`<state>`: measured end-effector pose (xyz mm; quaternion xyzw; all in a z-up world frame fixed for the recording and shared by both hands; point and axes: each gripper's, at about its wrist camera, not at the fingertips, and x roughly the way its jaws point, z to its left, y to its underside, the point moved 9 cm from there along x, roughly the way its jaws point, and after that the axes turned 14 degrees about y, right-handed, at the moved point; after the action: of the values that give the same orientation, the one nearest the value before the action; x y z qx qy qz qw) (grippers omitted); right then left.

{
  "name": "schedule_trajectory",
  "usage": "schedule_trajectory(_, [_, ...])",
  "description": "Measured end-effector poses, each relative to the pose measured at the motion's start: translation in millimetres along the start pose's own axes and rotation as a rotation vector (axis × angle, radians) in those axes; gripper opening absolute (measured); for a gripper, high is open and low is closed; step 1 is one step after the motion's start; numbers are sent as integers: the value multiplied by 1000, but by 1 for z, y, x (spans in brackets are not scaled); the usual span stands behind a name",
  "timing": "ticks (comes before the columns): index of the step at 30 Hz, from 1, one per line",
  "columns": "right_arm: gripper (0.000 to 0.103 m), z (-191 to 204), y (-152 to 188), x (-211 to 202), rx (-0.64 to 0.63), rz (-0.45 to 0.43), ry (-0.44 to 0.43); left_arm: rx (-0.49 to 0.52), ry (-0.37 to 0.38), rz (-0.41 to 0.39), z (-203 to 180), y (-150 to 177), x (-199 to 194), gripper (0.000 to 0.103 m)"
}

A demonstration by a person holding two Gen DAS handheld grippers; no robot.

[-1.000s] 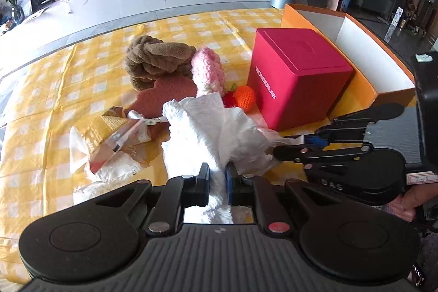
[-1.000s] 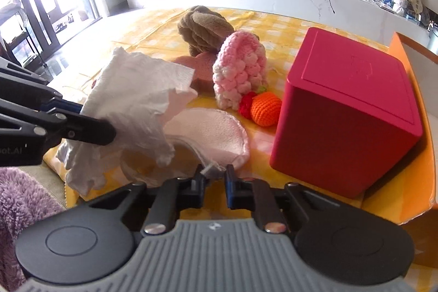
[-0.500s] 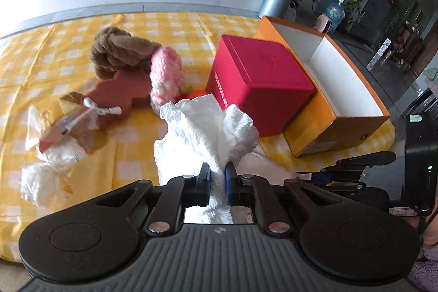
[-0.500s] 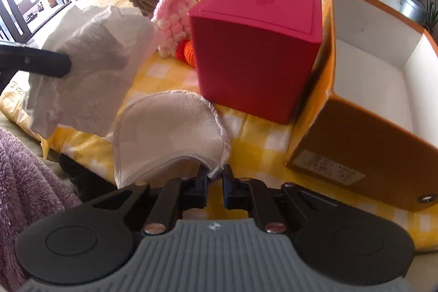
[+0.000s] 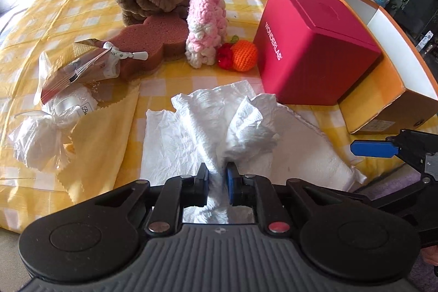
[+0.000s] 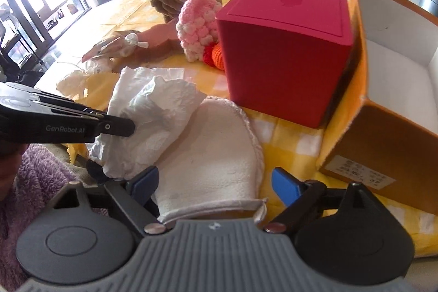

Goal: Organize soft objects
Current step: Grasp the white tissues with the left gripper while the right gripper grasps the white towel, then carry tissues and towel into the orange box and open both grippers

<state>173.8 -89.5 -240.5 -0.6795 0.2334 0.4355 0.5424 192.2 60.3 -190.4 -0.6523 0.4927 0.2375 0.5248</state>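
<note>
Beside the closed red box (image 6: 284, 51), orange box (image 6: 383, 127) sits open.

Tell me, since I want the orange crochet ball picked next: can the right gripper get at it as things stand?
Probably not directly: the right gripper is open, but the red box hides most of the orange crochet ball from its side.

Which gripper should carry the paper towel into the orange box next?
Left. The left gripper has the paper towel between its jaws; the right gripper stands open over the white mitt, though nearer the orange box.
</note>
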Motion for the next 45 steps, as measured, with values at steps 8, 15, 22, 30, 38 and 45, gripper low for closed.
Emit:
schedule_trajectory(8, [84, 19, 8, 39, -109, 55, 53, 27, -144, -3, 8, 1, 0, 66])
schedule_trajectory(15, [65, 22, 11, 36, -161, 15, 70, -26, -125, 45, 15, 3, 8, 79])
schedule_trajectory(22, [22, 29, 10, 28, -154, -15, 27, -94, -45, 49, 18, 6, 11, 82])
schedule_trajectory(30, [22, 26, 9, 29, -116, -9, 8, -82, 51, 67, 3, 5, 27, 67])
schedule_trajectory(38, [19, 20, 8, 19, -79, -30, -8, -50, 84, -3, -8, -2, 16, 14])
schedule_trajectory(45, [18, 6, 1, -19, -34, -89, 13, -12, 65, -117, -33, -9, -32, 13])
